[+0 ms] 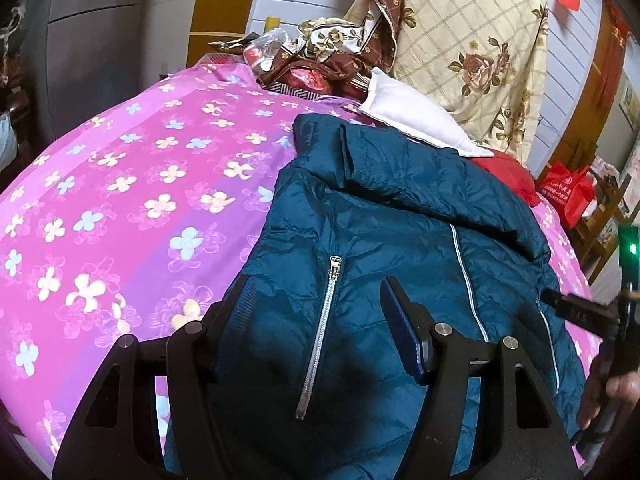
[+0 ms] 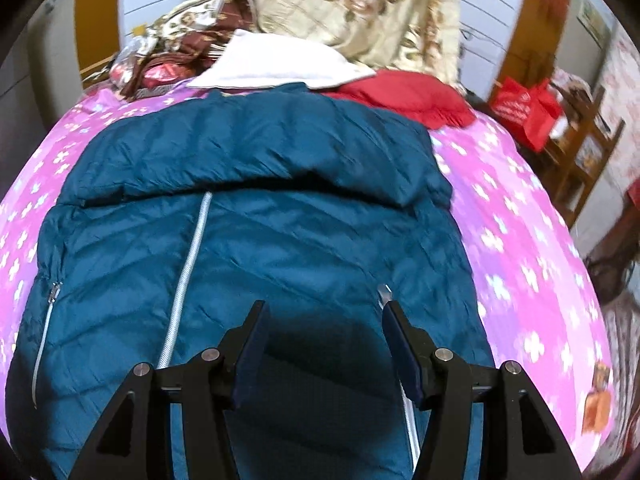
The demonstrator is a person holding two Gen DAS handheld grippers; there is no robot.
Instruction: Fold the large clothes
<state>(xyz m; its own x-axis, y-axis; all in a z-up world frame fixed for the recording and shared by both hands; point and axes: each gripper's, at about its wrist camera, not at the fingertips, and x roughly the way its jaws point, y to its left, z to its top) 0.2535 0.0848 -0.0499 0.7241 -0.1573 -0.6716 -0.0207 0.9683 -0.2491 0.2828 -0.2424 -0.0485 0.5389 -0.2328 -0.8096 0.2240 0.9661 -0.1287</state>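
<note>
Left claw (image 1: 316, 300) agape over teal jacket (image 1: 400, 220) on pink bedspread (image 1: 120, 200)

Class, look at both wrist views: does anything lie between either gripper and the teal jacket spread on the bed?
Nothing visible does. The left gripper and the right gripper both hang open directly above the teal jacket, with bare fabric between the fingers. The white cloth and red garment lie beyond its far edge.

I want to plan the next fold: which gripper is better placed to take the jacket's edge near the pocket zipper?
Probably the left gripper: its open jaws already straddle the jacket around the pocket zipper.
</note>
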